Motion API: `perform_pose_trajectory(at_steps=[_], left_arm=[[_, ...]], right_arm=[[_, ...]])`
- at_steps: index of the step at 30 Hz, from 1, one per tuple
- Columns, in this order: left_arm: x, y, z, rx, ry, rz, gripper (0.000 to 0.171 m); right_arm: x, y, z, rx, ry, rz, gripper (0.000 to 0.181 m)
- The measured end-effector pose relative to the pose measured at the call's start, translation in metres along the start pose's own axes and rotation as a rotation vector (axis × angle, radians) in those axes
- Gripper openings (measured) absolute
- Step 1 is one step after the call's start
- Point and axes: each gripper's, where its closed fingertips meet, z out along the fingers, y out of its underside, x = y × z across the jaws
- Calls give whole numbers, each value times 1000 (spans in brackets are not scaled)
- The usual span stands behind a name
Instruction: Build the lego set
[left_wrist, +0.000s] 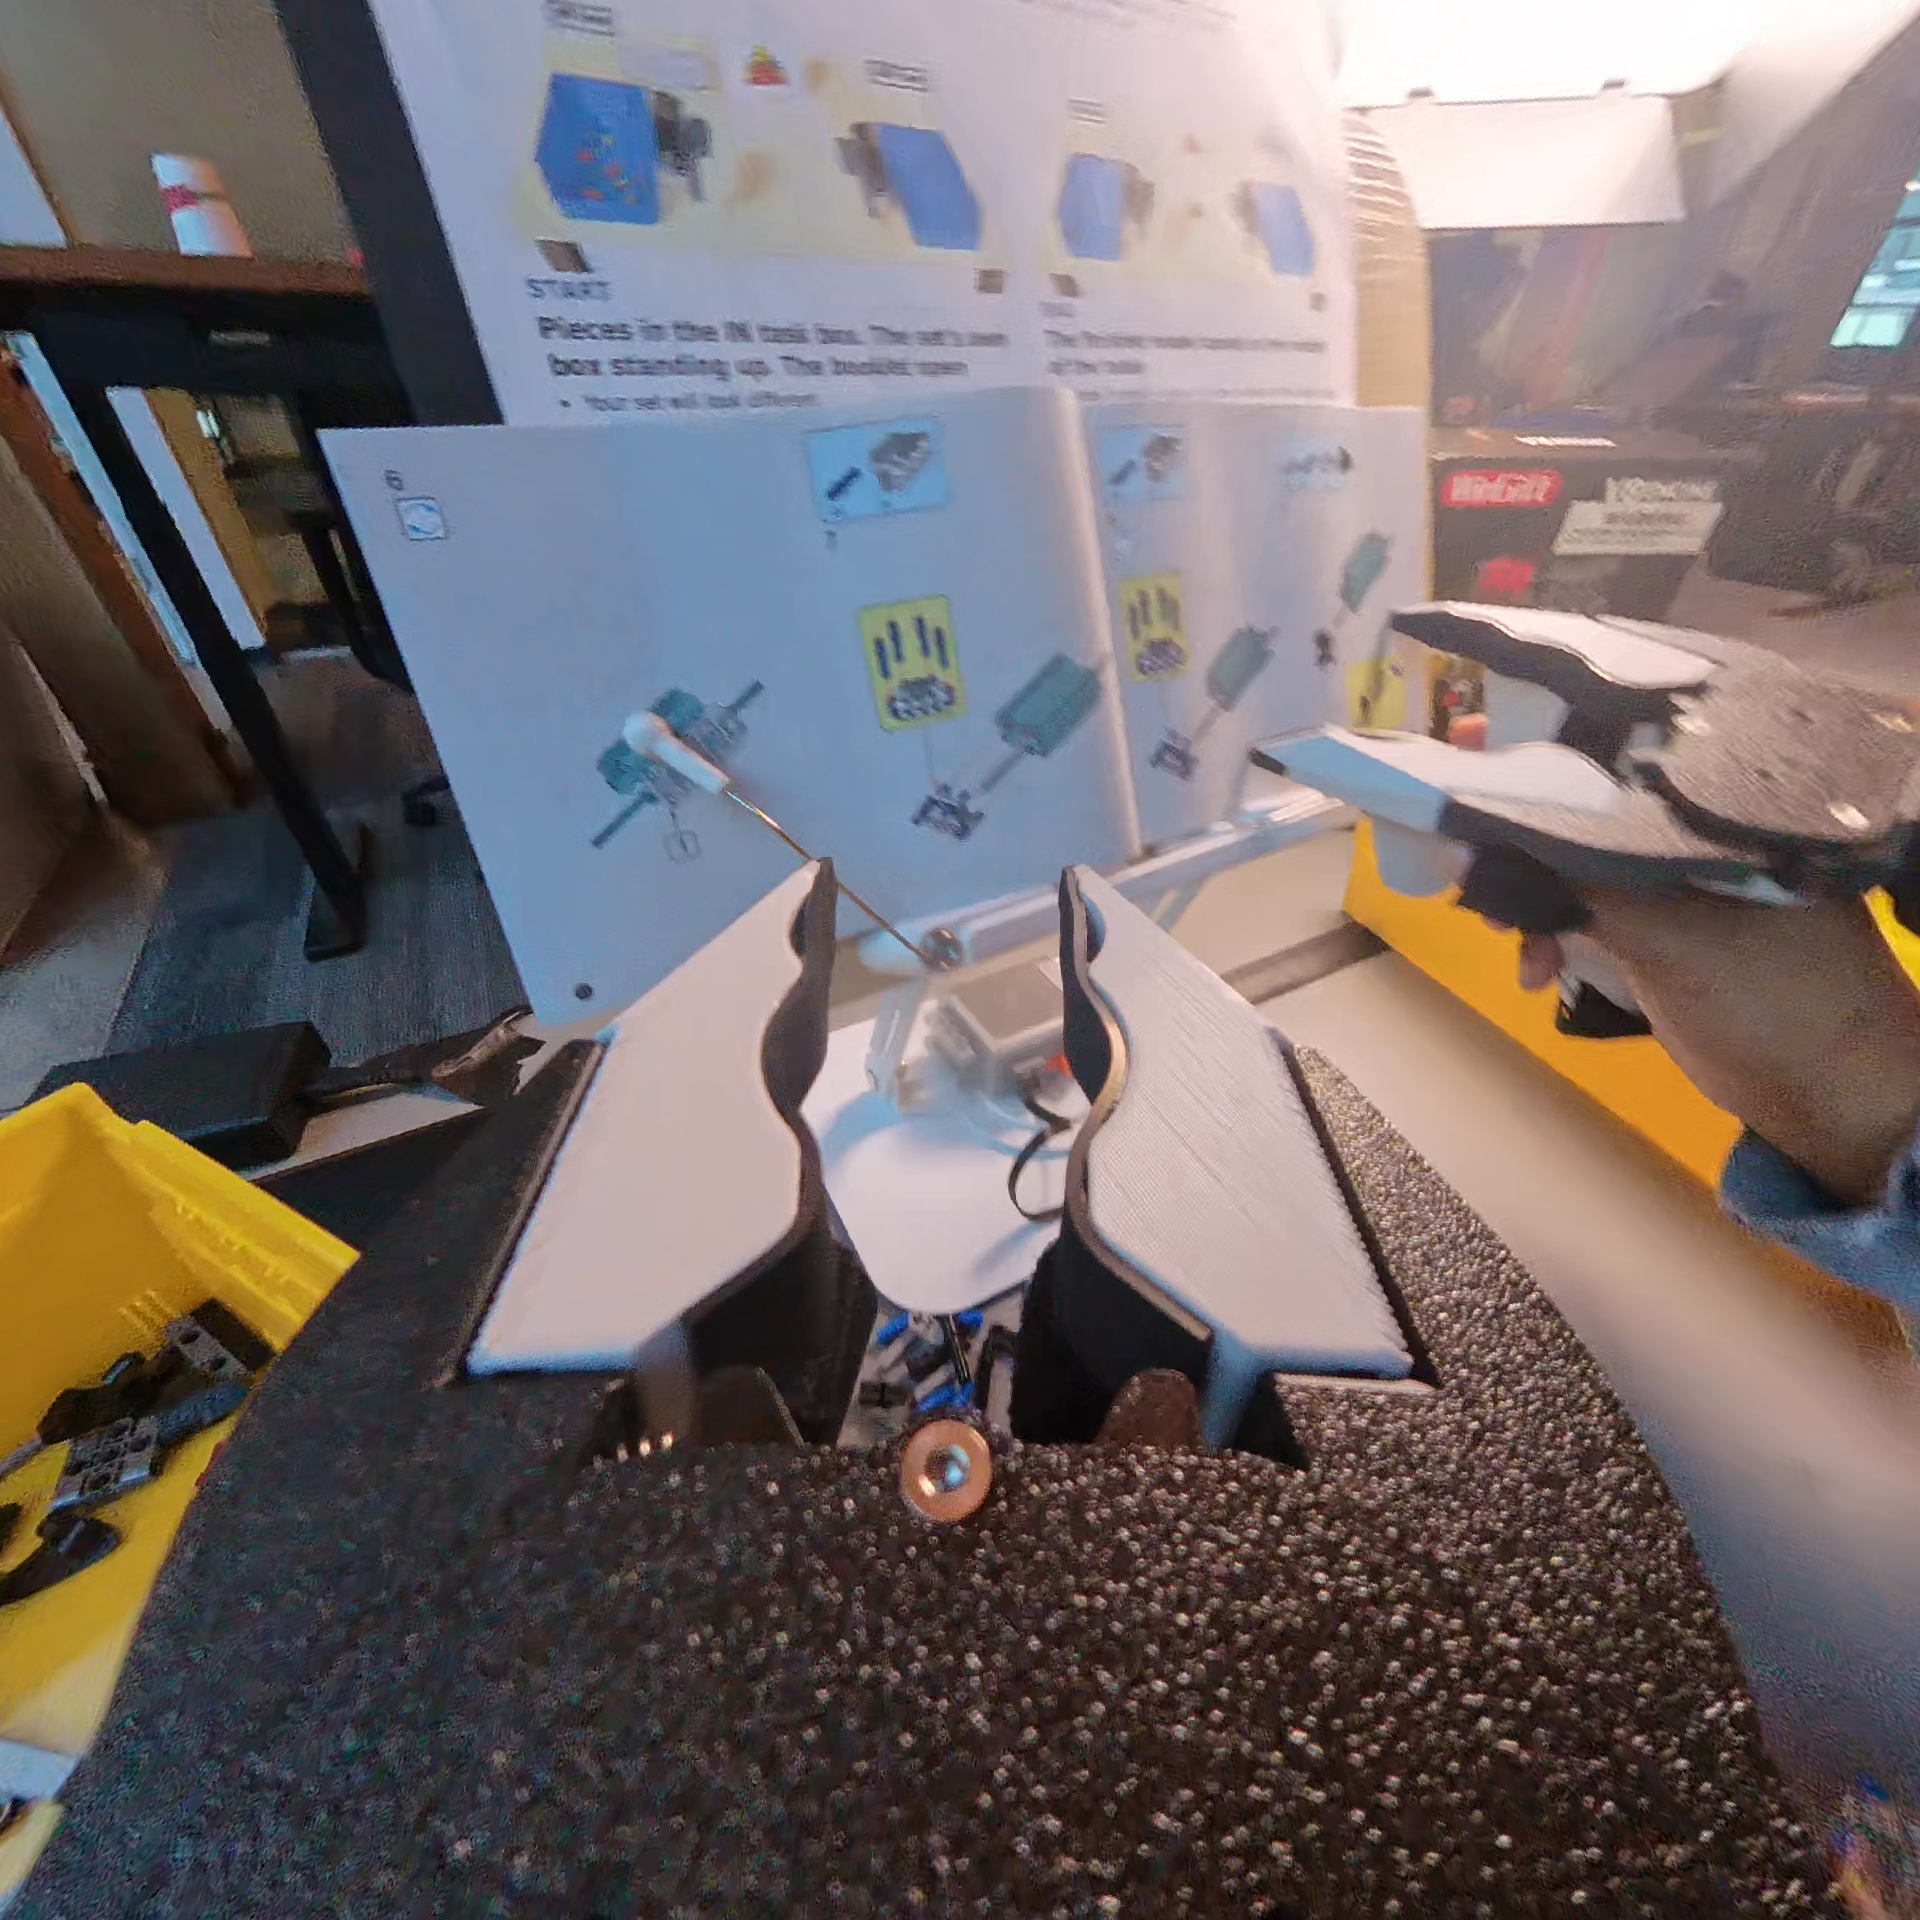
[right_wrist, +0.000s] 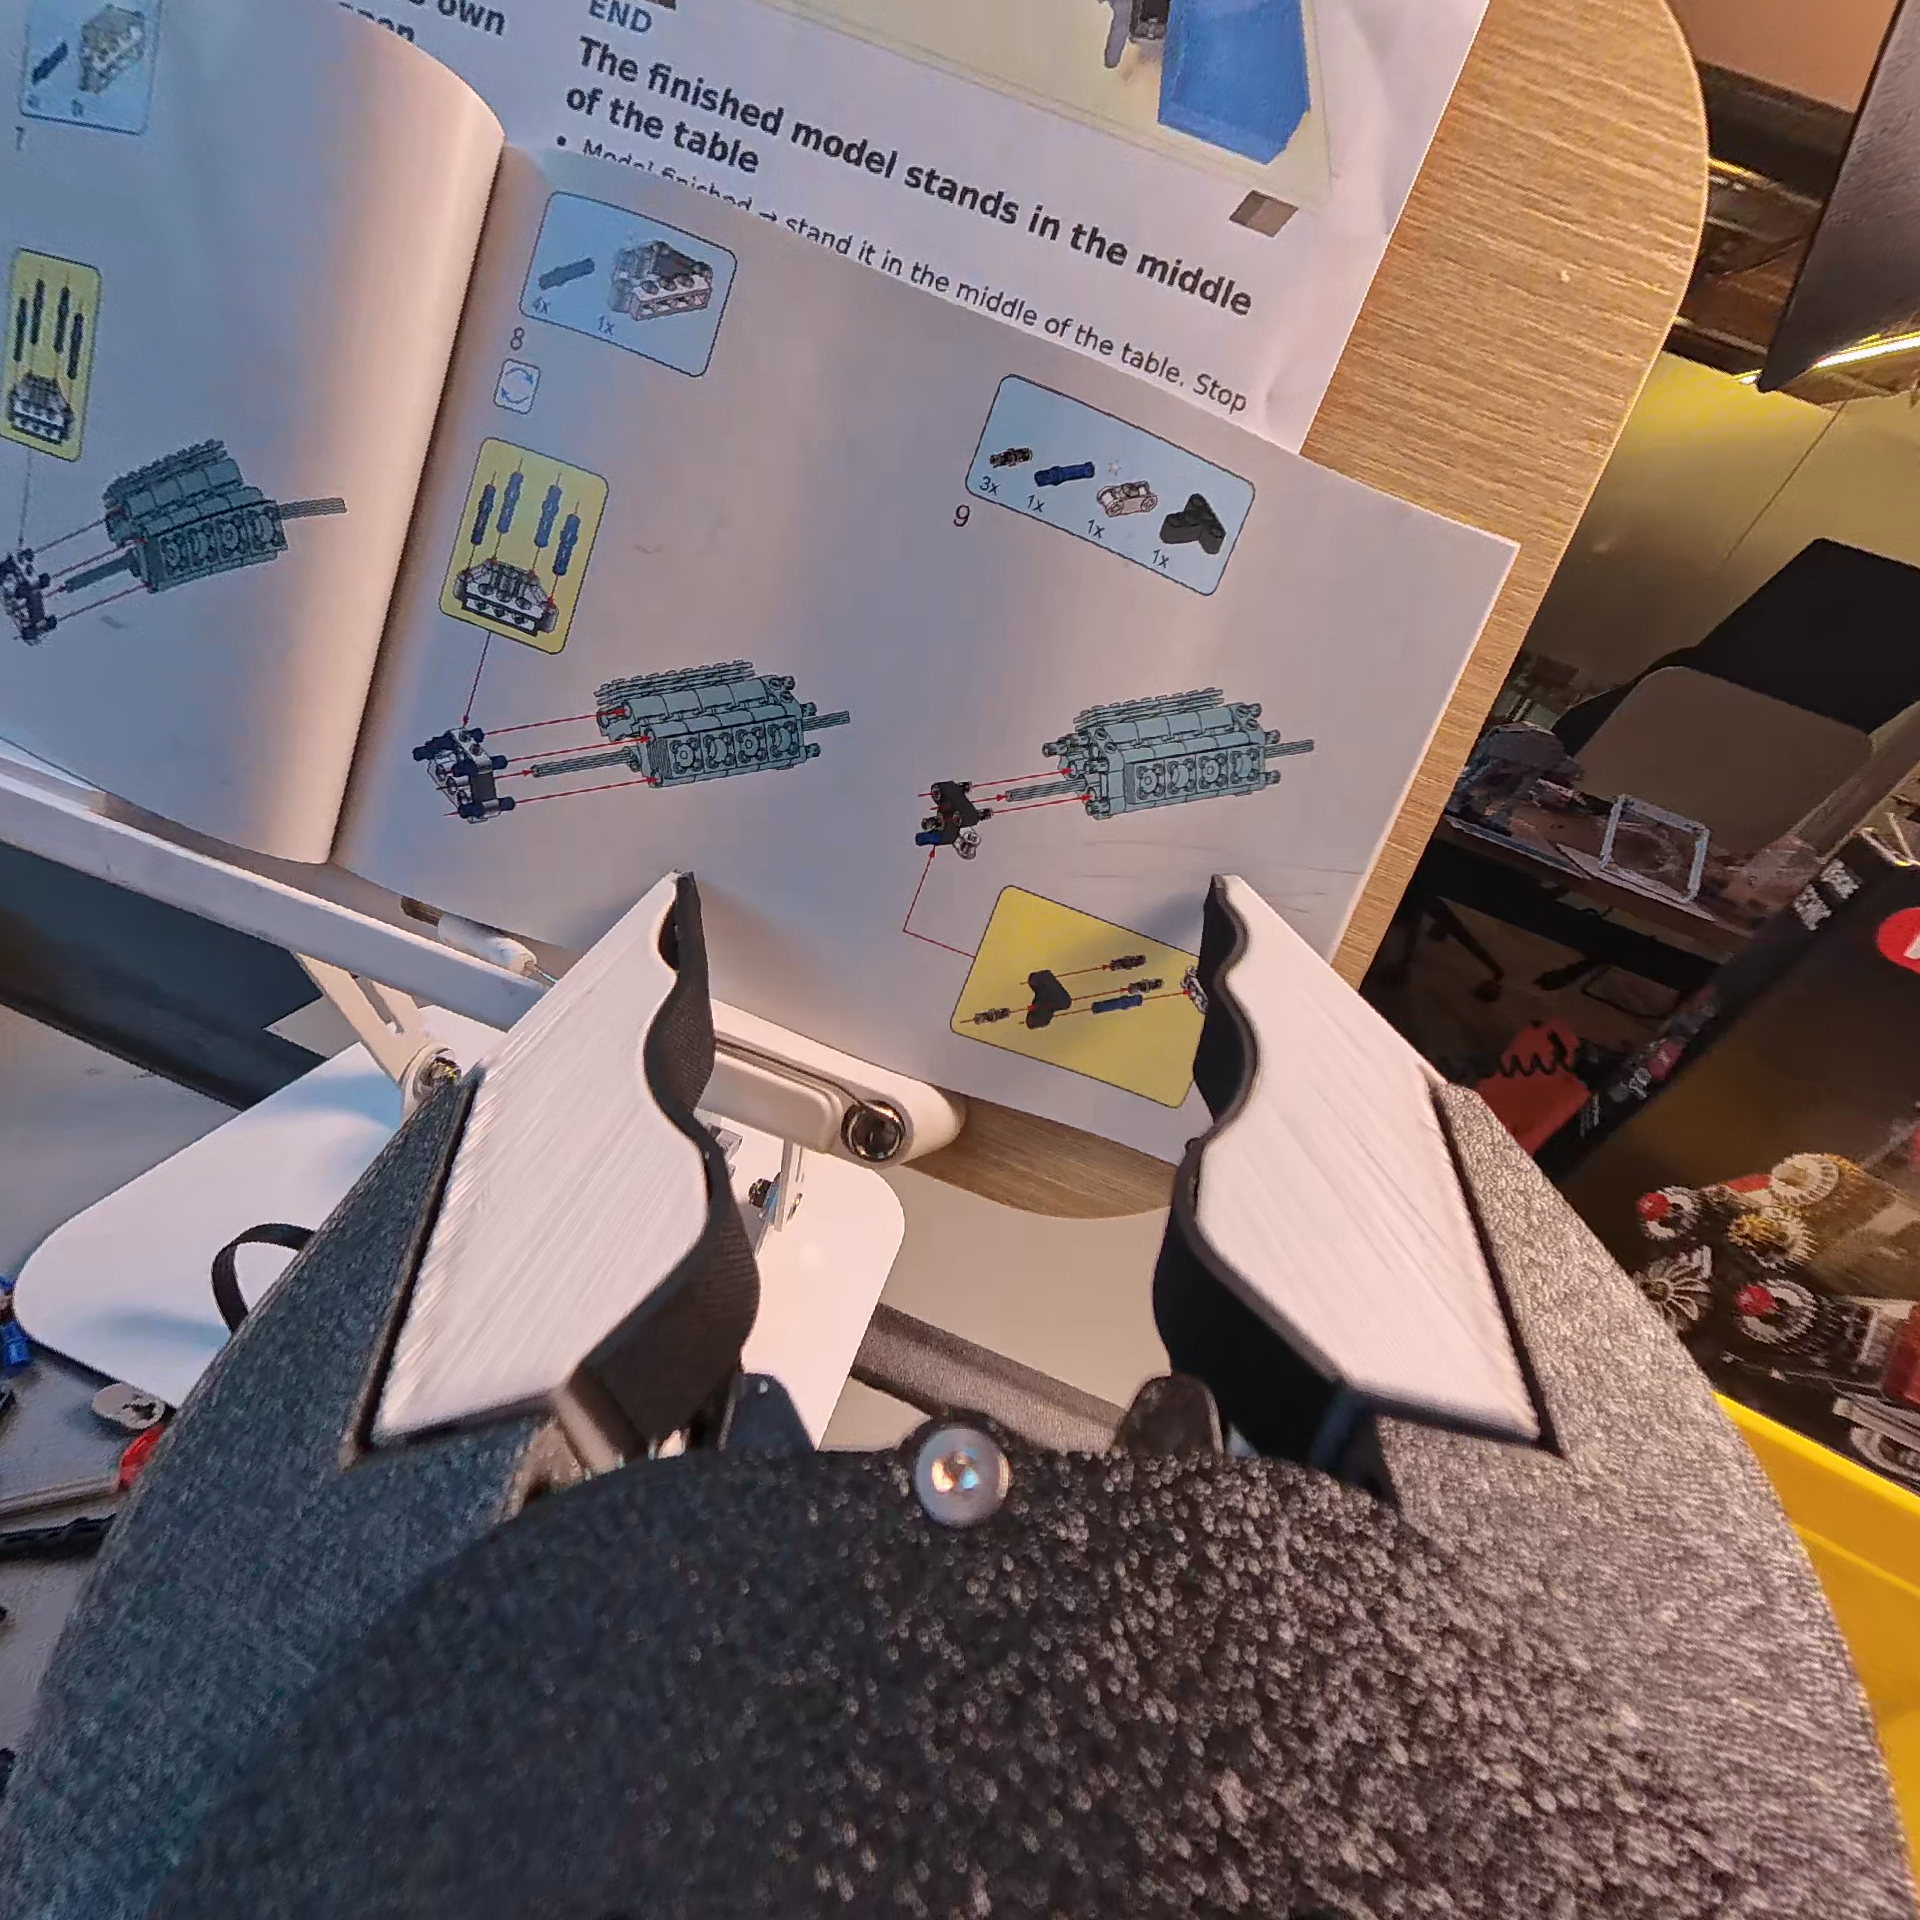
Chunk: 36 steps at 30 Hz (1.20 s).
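My left gripper is open and empty, held above the white base plate of a book stand. Just beyond its tips a small grey block assembly sits on that plate, with a black loop beside it. An open instruction booklet stands on the stand. My right gripper is open and empty, pointing at the booklet's right-hand page. It also shows in the left wrist view, held by a hand at the right, in front of the booklet's right edge.
A yellow bin with dark pieces stands at the left, another yellow bin at the right. A printed sheet hangs on a wooden board behind the booklet. A dark set box stands far right. Small blue pieces lie under my left gripper.
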Motion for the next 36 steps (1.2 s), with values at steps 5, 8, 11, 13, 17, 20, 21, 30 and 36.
perform_pose_trajectory(at_steps=[5,8,11,13,17,20,21,30,36], left_arm=[[-61,14,52,-102,-172,-9,23],[-65,22,44,-113,-192,-25,25],[-65,29,36,-128,-207,-39,27],[-63,31,32,-146,-200,-43,28],[-62,40,26,-188,-169,-117,30],[-66,45,16,-192,-161,-164,26],[-67,46,11,-186,-155,-167,26],[-56,23,-19,-141,-118,-34,32],[-34,22,-17,-120,-44,-27,34]], right_arm=[[1,0,-3,1,-13,-6,93],[3,0,-4,7,-14,-23,92],[4,-1,-4,19,-11,-21,93],[5,-1,-4,22,-4,-21,94],[10,-5,-6,28,-2,-5,109],[14,-15,-8,53,-21,-6,117],[16,-23,-8,74,-28,-9,119],[26,-48,22,33,-69,-142,124],[16,-41,16,57,-63,-162,94]])
